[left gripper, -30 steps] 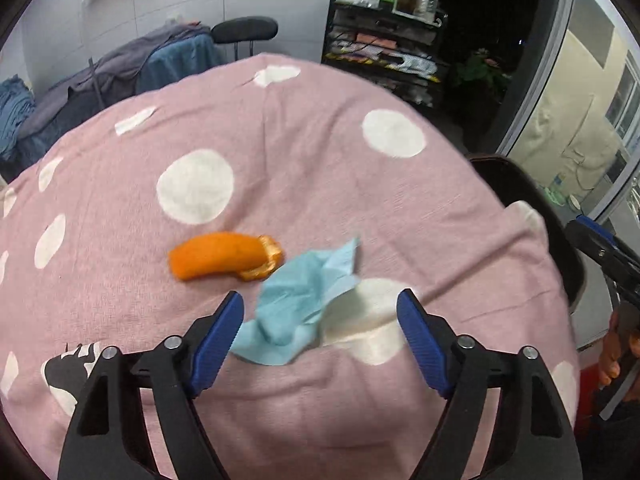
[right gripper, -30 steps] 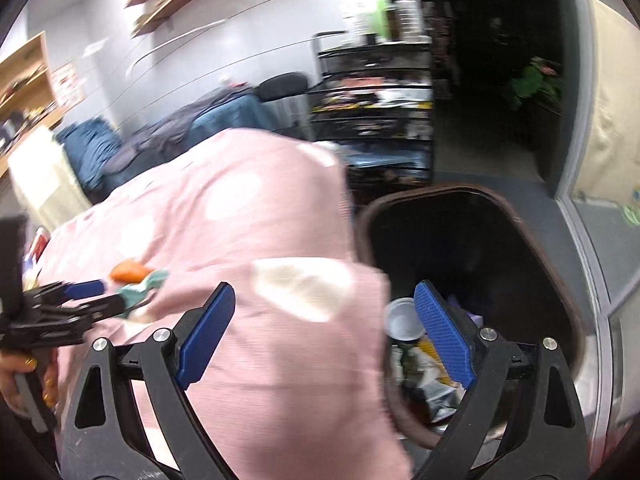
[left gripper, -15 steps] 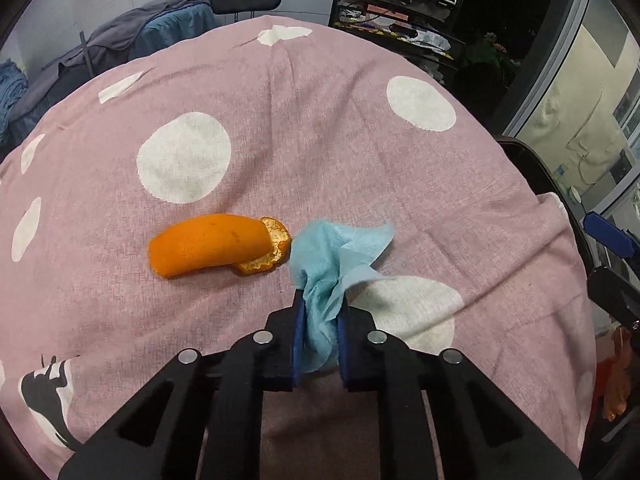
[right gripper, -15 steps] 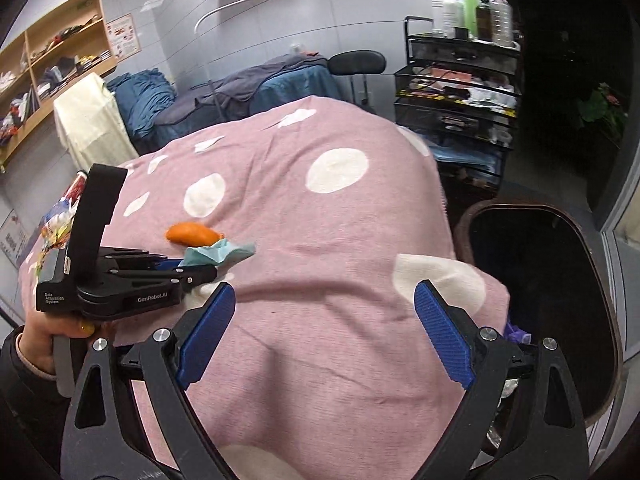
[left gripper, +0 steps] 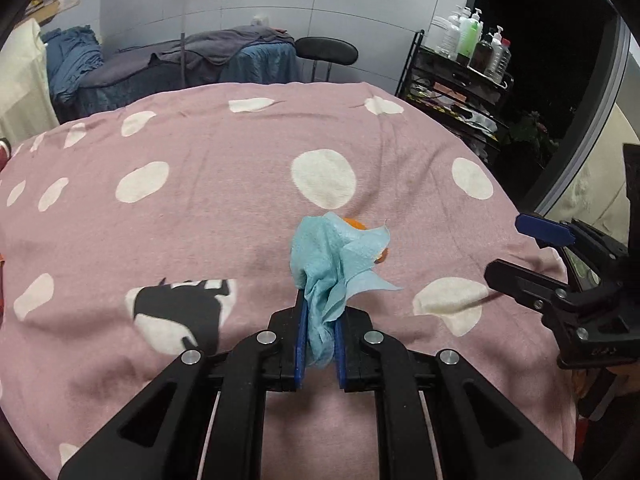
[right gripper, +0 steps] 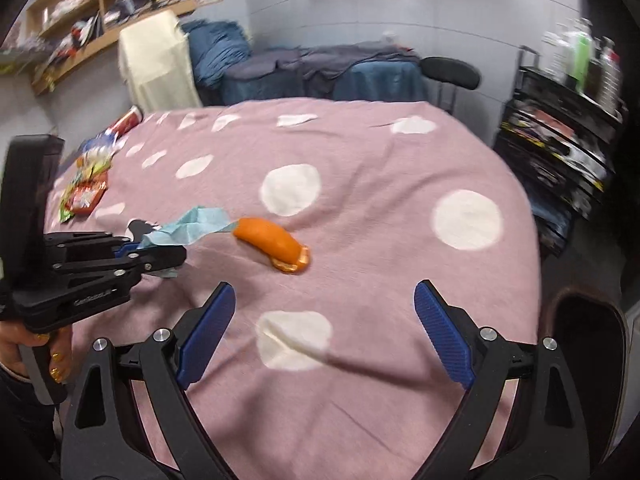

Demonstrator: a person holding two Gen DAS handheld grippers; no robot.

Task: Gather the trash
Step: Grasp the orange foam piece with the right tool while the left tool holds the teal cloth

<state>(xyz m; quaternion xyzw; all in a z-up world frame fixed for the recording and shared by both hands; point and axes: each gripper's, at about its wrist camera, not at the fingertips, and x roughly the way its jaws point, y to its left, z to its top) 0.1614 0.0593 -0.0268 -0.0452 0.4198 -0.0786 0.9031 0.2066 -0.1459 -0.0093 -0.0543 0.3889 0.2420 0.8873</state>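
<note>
Near the middle of the bench (left gripper: 224,184), the left gripper (left gripper: 319,344) has its jaws clamped on a crumpled blue tissue (left gripper: 336,256), lifted for binning. From the right wrist, the right gripper (right gripper: 324,332) hangs wide open and empty near the orange peel (right gripper: 272,242), which lies curled mid-bench, likely next.

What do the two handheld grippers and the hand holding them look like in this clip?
Both the left gripper and right gripper have black scissor-link frames, silver rivets and ribbed blue pads. The left one's body carries small pale lettering. The hand shows gold-painted nails and a dark sleeve.
</note>
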